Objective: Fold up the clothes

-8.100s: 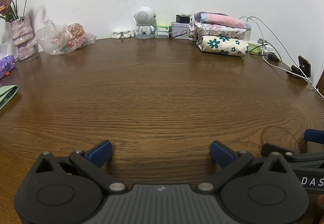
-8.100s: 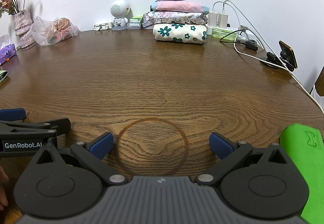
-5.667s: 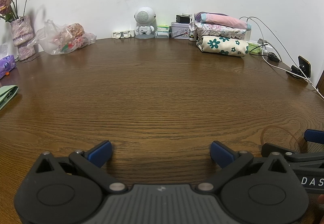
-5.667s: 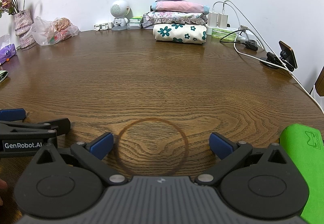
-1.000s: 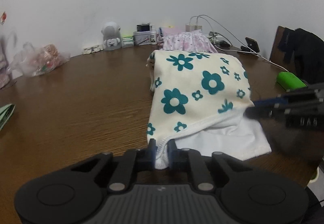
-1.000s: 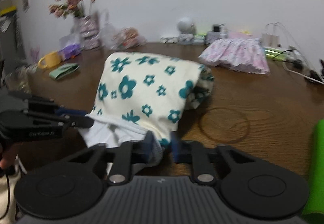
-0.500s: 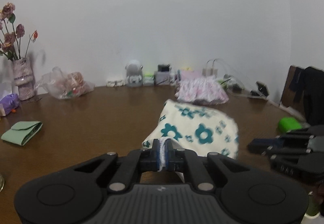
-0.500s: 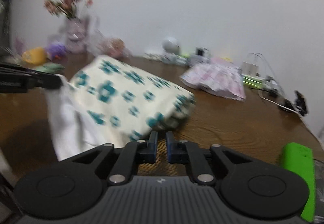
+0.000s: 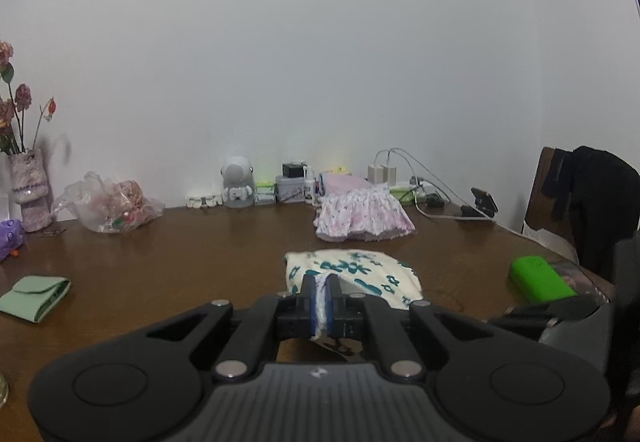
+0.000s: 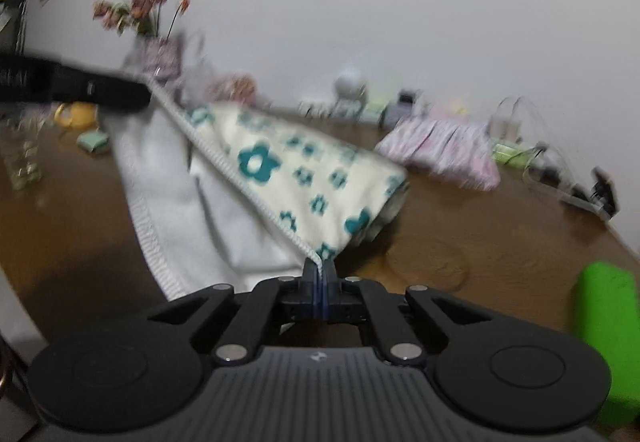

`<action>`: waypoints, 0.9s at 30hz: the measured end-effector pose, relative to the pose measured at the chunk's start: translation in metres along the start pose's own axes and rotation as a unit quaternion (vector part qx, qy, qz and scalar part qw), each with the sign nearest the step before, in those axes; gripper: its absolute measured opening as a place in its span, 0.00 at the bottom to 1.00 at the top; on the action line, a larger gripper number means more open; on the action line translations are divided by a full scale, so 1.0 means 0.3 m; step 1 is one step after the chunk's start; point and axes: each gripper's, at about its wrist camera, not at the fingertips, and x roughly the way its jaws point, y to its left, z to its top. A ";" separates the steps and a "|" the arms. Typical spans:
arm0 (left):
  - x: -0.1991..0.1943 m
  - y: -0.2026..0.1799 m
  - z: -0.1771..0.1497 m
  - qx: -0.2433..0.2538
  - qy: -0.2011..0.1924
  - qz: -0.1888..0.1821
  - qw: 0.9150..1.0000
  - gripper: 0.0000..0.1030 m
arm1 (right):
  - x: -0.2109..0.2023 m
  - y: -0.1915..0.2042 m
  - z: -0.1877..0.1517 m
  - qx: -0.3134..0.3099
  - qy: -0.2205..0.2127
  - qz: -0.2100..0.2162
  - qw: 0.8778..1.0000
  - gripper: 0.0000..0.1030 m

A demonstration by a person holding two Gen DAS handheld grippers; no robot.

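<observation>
Since half a second ago you raise the cloth [image 10: 288,170] higher, its far end on the table [image 9: 160,266] at frame centre; left gripper [image 9: 320,306] and right gripper [image 10: 320,282] each pinch its hem, so keep that edge taut and level

Two grippers are showing: the left gripper [image 9: 320,300] and the right gripper [image 10: 320,282], each pinching one floral cloth [image 10: 288,170]. One pink garment [image 9: 362,216] is lying on one table [image 9: 180,266]. One vase [image 9: 30,196], one plastic bag [image 9: 112,208], one robot figure [image 9: 238,182], one green pouch [image 9: 36,298] and one bright green block [image 9: 540,280] are sitting there. Two chargers [image 9: 383,174] are standing by the wall.
</observation>
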 end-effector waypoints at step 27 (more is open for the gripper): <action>-0.079 0.043 0.729 0.055 -0.170 -0.001 0.984 0.20 | -0.008 -0.144 1.216 -0.184 -0.092 -0.049 0.977 0.02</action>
